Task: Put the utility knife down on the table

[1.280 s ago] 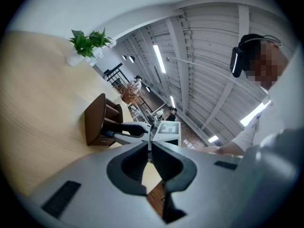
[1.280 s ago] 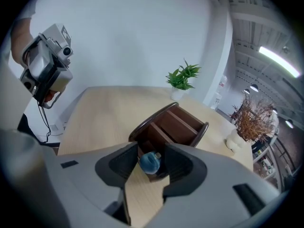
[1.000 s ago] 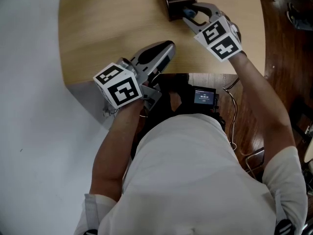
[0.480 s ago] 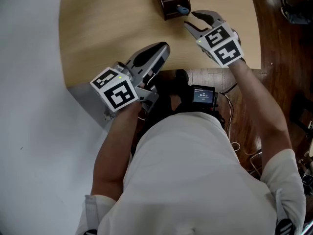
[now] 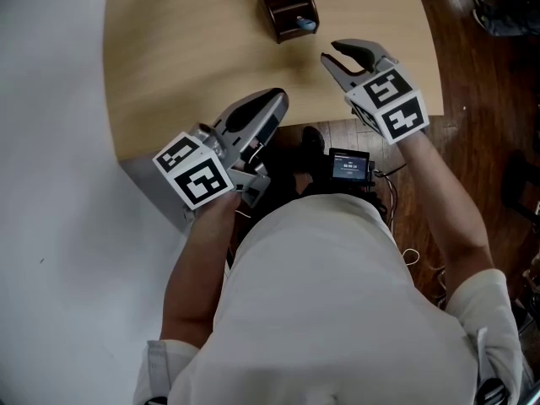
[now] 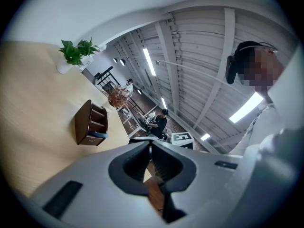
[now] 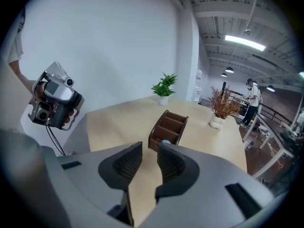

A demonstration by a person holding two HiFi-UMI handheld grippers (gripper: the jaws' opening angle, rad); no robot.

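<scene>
The blue utility knife (image 5: 306,25) lies in the near compartment of a dark brown desk organizer (image 5: 287,5) on the wooden table (image 5: 169,66). The right gripper view has the knife (image 7: 165,141) at the organizer's (image 7: 169,125) front. My right gripper (image 5: 331,53) is open and empty, a short way back from the organizer over the table's near edge. My left gripper (image 5: 277,101) is shut on nothing and hovers at the near table edge. From the left gripper view, its jaws (image 6: 150,147) meet, with the organizer (image 6: 90,125) off to the left.
A potted plant (image 7: 163,90) and a vase of dry branches (image 7: 221,109) stand at the table's far side. A small screen device (image 5: 348,165) sits at the person's waist. Wooden floor (image 5: 481,99) lies to the right, and people are in the far hall.
My right gripper let go of the blue knife in the organizer, opened, and drew back toward the person. The left gripper has barely shifted.
</scene>
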